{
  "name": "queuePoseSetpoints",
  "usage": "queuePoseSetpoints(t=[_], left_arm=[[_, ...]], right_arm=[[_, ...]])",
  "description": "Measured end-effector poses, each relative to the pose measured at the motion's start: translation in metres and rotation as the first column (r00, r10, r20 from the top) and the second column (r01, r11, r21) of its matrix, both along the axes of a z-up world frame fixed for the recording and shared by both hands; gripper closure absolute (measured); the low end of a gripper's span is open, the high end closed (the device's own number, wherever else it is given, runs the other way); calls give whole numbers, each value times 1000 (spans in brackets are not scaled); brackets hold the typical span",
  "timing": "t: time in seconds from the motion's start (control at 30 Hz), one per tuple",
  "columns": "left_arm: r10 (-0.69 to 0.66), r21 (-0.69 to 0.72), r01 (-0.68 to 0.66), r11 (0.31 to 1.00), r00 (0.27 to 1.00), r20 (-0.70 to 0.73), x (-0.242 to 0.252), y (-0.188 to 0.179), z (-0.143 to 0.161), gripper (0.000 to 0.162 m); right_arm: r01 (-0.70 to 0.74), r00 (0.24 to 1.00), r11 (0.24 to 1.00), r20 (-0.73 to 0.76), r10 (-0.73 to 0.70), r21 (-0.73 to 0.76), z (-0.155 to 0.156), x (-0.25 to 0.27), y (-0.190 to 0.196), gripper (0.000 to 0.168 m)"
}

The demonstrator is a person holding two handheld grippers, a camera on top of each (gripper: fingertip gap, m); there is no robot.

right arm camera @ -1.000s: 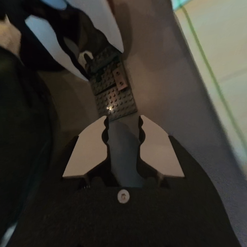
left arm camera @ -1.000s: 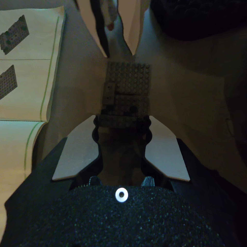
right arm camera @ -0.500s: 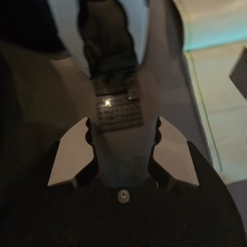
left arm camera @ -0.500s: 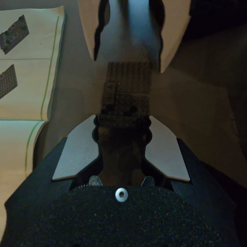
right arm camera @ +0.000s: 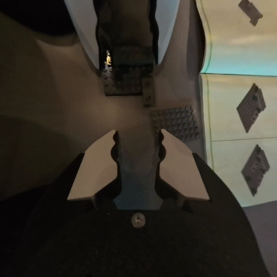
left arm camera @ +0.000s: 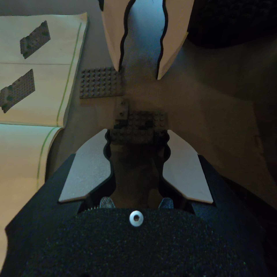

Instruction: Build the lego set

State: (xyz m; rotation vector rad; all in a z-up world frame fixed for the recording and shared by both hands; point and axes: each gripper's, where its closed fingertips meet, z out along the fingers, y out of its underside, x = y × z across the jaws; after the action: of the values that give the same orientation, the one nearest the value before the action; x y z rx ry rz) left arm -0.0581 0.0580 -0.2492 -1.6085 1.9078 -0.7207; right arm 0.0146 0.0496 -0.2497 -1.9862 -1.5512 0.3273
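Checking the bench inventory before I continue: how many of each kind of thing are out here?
Loose grey studded plate: 1
Part-built lego assembly: 1
Instruction booklet: 1
Grippers: 2 (left gripper, right gripper)
Total: 5

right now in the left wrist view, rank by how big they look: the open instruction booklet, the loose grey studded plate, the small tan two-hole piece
1. Instruction booklet, by far the largest, though cut off by the frame edge.
2. Loose grey studded plate.
3. Tan two-hole piece, smallest; its near end joins the assembly that the left gripper holds.
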Motion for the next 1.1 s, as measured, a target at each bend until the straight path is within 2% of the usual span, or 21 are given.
queuePoseSetpoints(t=[0.17,0.33,0.43,0.57,0.67,1.1], left_arm=[[-6,9,6,1000,1000,-8,1,1,1,92],[2,31,-2,1000,1000,-1,5,1,6,93],[24,32,-25,999,999,23,4,1,11,93],[40,46,-44,998,997,70,1,3,18,93],[57,47,-62,997,994,97,1,6,20,93],[47,-16,-45,999,995,90,12,1,14,93]], right_arm=[[-21,1000,1000,-16,21,-4,9,10,20,104],[-121,992,985,8,122,-121,3,9,44,91],[-168,983,971,49,178,-171,-9,8,48,91],[-185,980,964,34,195,-189,-10,6,51,95],[-176,983,967,16,182,-184,-10,6,53,103],[-116,993,982,-40,112,-146,1,15,21,103]])
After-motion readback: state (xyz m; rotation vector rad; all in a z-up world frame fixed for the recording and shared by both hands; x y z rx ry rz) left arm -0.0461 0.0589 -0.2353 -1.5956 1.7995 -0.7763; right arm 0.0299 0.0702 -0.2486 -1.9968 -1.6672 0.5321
